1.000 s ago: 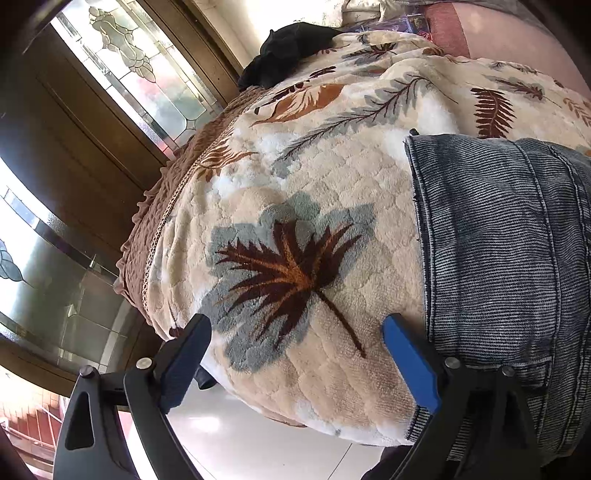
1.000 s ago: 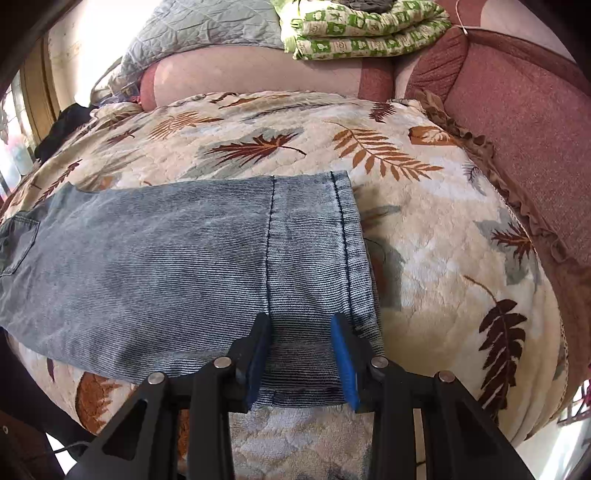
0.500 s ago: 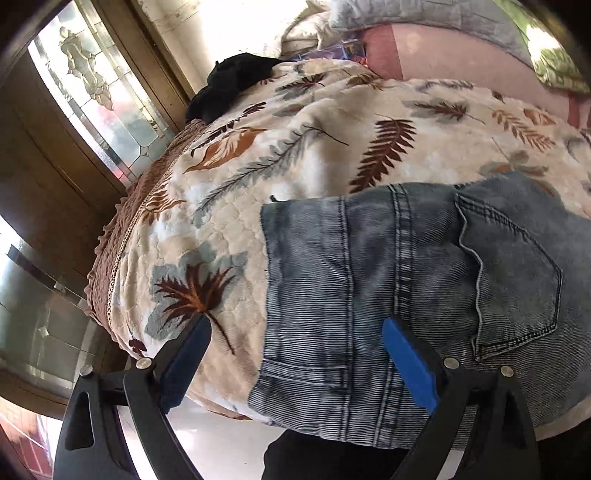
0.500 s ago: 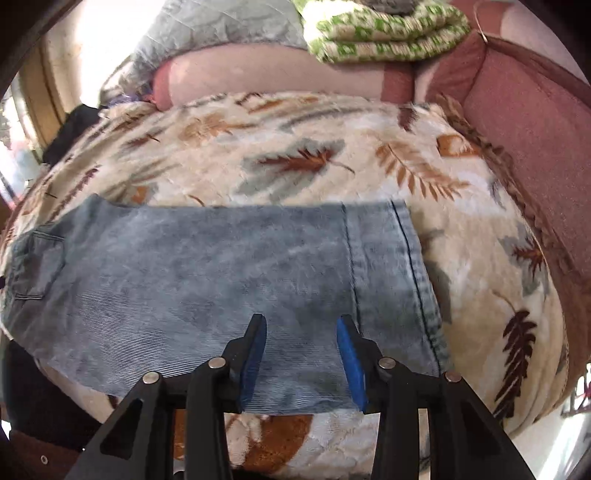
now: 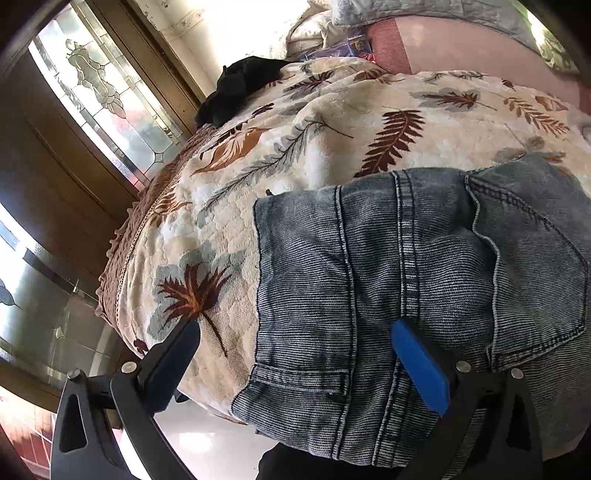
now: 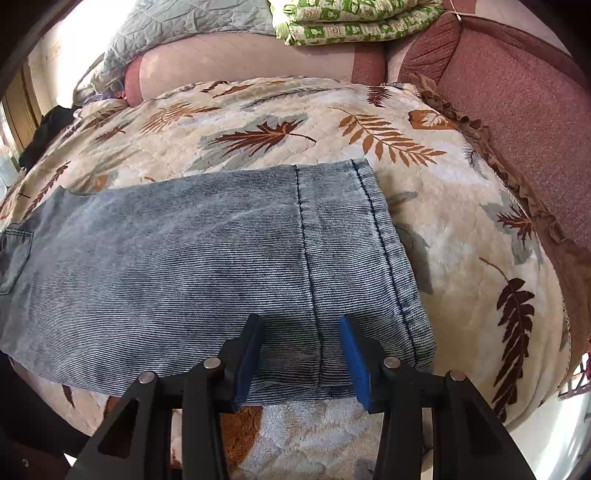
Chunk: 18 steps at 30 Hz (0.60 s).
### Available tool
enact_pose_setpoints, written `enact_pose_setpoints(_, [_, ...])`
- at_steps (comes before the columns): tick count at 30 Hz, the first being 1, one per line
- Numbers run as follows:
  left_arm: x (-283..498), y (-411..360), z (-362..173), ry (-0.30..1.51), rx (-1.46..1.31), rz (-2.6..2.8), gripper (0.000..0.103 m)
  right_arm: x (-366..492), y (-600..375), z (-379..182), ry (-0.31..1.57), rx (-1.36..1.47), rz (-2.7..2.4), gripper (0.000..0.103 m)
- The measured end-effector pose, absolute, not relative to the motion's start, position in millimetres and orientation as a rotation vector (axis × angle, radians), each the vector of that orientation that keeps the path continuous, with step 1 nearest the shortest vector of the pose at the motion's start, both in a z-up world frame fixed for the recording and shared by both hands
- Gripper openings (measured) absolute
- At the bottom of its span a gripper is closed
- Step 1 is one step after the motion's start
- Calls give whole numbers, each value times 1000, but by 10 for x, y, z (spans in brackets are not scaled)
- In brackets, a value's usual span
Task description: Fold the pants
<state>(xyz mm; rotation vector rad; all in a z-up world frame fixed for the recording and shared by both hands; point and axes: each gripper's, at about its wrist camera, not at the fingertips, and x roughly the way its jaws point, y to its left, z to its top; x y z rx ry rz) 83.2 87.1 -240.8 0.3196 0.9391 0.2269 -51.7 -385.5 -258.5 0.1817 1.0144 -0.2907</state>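
Two grippers: I see both low in their frames.
Left gripper: jaws opening wide, gripping nothing, over the waistband end.
Right gripper: jaws opening, hem fabric between the pads, not pinched.
Pants: flat across mid-frame on the leaf blanket.
Far: green quilt, top of frame.

The pants are faded, finely ribbed denim with raised stitched seams. Under them lies a plush, quilted blanket, soft and matt. The door is glossy wood with leaded glass.
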Motion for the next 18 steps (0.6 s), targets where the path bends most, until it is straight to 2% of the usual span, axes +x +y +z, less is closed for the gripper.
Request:
enact_pose_setpoints(11, [434,482,-1539,754,248,71,103,-780,-4046,-2081,878,274,-328,59])
enact_pose_setpoints(18, [277,203,-1208,698,260,9,103,-948,-4118,-2008,844,323,-330,60])
